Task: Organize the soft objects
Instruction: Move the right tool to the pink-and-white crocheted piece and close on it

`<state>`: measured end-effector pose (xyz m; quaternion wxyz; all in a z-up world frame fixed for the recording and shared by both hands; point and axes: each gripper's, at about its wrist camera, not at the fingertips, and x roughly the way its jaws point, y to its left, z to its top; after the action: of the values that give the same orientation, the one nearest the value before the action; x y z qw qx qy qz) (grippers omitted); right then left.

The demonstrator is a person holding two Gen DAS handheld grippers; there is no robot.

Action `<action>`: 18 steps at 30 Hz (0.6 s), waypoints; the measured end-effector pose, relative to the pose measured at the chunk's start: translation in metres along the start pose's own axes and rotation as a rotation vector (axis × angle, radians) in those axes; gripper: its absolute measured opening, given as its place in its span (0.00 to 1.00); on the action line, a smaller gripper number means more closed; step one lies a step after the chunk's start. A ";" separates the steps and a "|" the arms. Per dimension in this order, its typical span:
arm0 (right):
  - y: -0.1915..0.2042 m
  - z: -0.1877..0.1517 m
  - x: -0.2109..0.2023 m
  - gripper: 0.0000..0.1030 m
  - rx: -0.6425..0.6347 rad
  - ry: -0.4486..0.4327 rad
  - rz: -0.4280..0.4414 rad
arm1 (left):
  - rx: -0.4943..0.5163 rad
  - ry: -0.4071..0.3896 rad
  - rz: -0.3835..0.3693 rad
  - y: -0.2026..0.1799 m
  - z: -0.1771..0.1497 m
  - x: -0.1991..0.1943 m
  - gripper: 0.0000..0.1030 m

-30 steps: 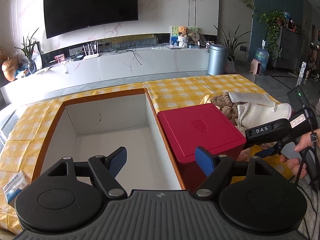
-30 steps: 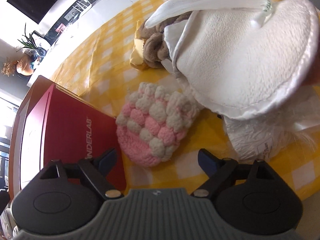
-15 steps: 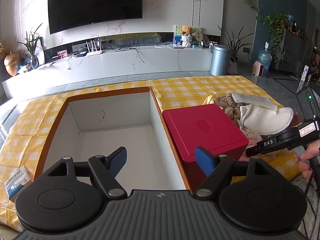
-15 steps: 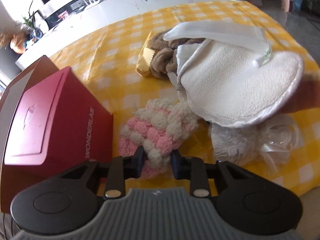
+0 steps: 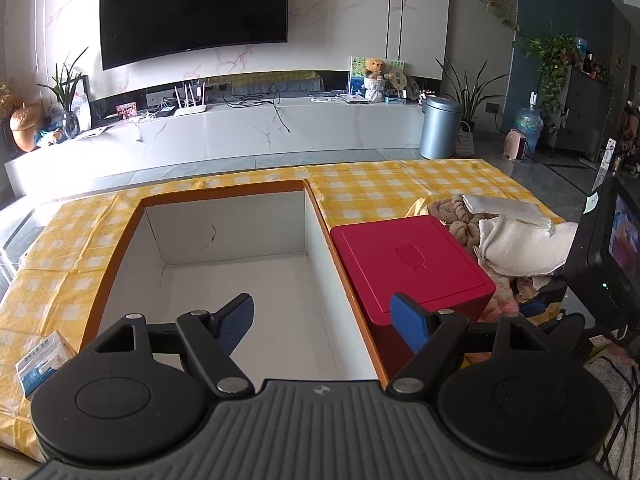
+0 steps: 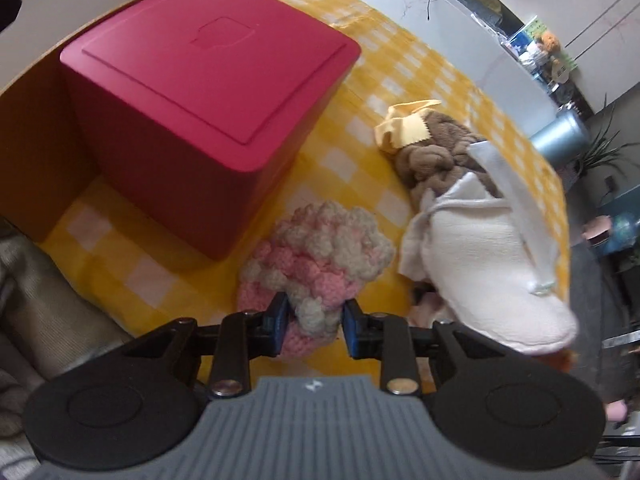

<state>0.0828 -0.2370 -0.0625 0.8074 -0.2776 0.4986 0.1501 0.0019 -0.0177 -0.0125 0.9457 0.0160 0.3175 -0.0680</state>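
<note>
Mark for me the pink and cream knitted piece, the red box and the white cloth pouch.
pink and cream knitted piece (image 6: 320,256), right wrist view, on its bobbled middle.
red box (image 6: 208,64), right wrist view, on its lid.
white cloth pouch (image 6: 480,264), right wrist view, on its broad flat side.

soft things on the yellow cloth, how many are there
4 visible: pink knit between the right jaws beside the red box, white mitt, brown knit behind it, yellow cloth piece. More may be hidden under the mitt.

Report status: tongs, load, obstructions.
Right tongs shut on pink-and-cream knitted pouch. Left tongs open over white cardboard box. Red square box stands between.
</note>
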 end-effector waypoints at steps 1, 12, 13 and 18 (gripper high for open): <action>-0.001 0.000 0.000 0.27 0.020 -0.049 0.012 | -0.003 0.004 0.001 0.001 0.000 0.001 0.89; -0.015 -0.004 -0.002 0.25 0.142 -0.107 -0.007 | 0.002 0.020 -0.007 0.000 -0.003 0.005 0.89; -0.020 -0.005 -0.008 0.25 0.169 -0.123 -0.012 | 0.006 0.021 -0.011 -0.001 -0.003 0.005 0.89; -0.054 -0.014 -0.047 0.26 0.413 -0.242 -0.080 | 0.045 0.028 -0.050 -0.014 0.003 0.002 0.89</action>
<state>0.0792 -0.2868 -0.0100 0.9062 -0.1060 0.4069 0.0453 0.0035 -0.0316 -0.0111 0.9385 0.0303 0.3294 -0.0986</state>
